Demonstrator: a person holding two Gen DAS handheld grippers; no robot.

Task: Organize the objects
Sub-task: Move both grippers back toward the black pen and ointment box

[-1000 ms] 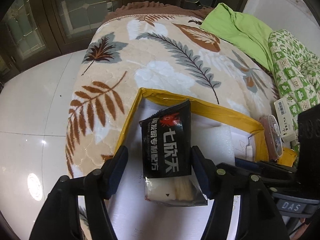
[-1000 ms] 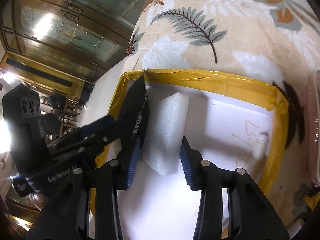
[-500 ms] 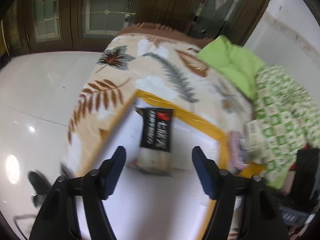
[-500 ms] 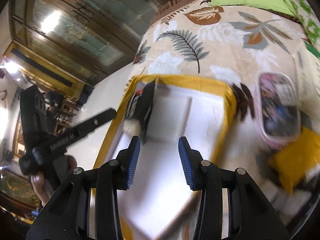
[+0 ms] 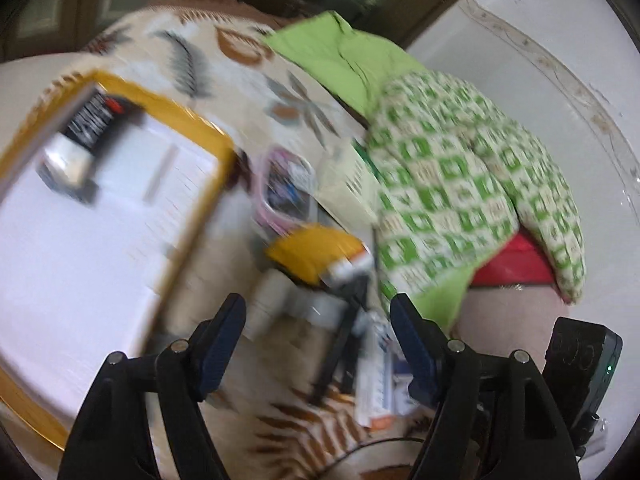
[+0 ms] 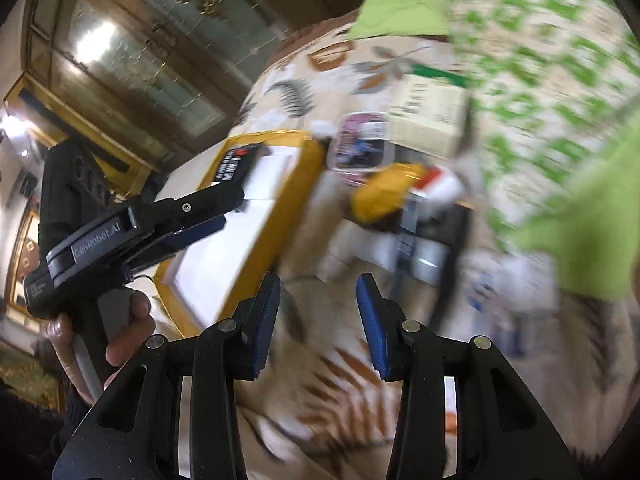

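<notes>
**Both grippers released and swung away from the box**

We see the leaf-print blanket [image 5: 224, 60] filling both blurred views. The white foam box [image 5: 72, 240] with yellow-taped rim now sits at 9 o'clock in the left wrist view; one second ago it was centred. The black snack packet [image 5: 86, 128] lies inside the box at its far left corner, no longer between our fingers. The left gripper [image 5: 318, 340] is spread wide and empty, facing a blurred clutter of items including a yellow pouch [image 5: 312, 252]. The right gripper [image 6: 316, 320] is likewise parted and empty; it earlier bracketed a foam block.
</notes>
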